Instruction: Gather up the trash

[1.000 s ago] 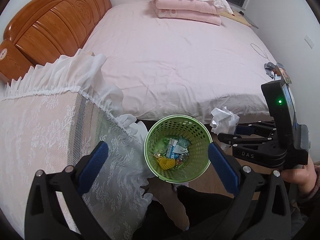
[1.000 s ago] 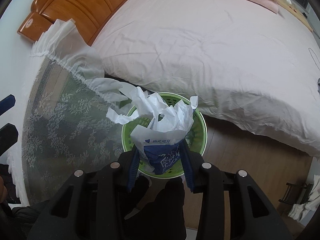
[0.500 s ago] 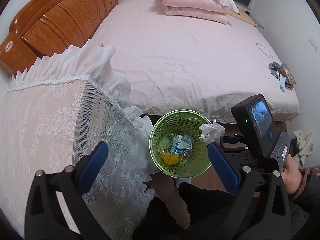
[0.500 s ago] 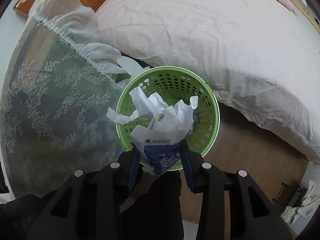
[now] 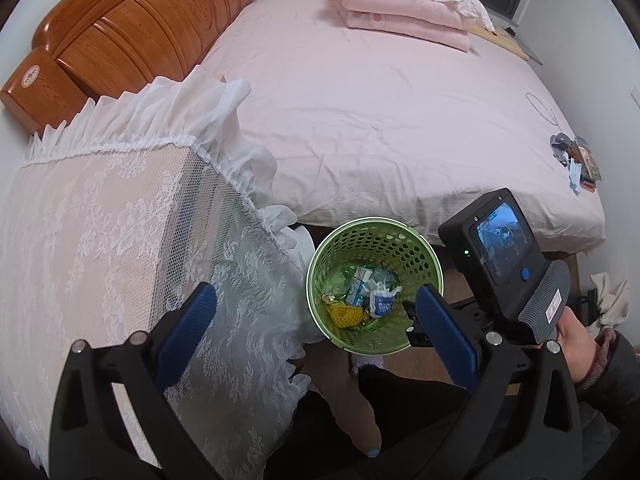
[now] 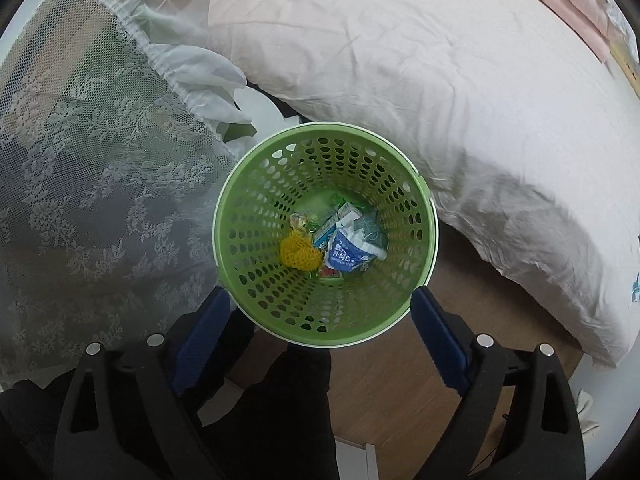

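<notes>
The jaws of the right gripper (image 6: 320, 316) have just been opening and stand spread, nothing between them; the blue-and-white wrapper (image 6: 346, 250) lies below in the green basket (image 6: 420, 240). The left gripper (image 5: 316, 312) hangs spread too.

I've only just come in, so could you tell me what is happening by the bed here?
A person is collecting trash with a handheld claw in each hand. The right claw sits directly above the green basket beside the bed; its jaws have just been opening and nothing is between them now. The white and blue wrapper lies in the basket with the other litter. The left claw is open and empty nearby.
</notes>
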### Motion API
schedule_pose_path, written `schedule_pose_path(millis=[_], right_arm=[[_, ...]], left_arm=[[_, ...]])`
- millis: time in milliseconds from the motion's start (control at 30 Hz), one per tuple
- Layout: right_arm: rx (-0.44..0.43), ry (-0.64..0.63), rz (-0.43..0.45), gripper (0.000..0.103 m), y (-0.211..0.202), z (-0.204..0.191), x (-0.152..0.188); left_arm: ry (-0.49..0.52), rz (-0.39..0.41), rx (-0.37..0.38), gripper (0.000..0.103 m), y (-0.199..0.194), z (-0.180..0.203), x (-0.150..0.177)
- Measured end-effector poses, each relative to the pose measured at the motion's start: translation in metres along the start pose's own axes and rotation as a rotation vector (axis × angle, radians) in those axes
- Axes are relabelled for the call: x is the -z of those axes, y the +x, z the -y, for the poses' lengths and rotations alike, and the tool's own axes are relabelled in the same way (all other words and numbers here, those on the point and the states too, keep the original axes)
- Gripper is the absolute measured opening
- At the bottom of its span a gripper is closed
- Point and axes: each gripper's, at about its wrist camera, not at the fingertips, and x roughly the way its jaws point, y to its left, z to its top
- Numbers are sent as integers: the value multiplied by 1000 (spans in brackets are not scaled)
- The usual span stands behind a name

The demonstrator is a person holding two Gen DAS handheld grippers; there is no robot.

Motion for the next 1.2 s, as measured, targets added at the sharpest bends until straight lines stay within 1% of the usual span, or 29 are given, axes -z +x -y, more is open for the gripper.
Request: schedule_pose_path(millis=[167,367,500,567,700,800,867,1000,1067,1200], right_arm=[[-8,22,24,95,-14,15,0],[-34,-4,95,95,-49,21,-21],[-70,-87,143,96,-73,7,-40],[-89,-151,164,96,-82,-7,-48],[-100,-269,172,96,-87,-34,-58],[-95,-337,156,96,-83,-50,-61],[-97,-358,148,96,-81,-60,-62],[-98,-395,137,96,-79,-69,-63],[-89,-399,139,96,-81,-71,-62],[-79,-382,162,96,-87,-82,-60]], left_arm=[[-49,14,-26,95,-5,-11,2],[-157,31,-77,95,-13,-31,9],[-263,34,-110,95,-19,-45,20],[-314,32,-125,95,-21,-50,28],[-410,25,-157,95,-25,-57,47],[-464,17,-175,95,-26,-60,59],[-490,11,-187,95,-27,-62,66],[-520,10,-208,95,-32,-64,74],[-520,11,-223,95,-35,-66,76],[-533,38,-263,95,-48,-78,80]])
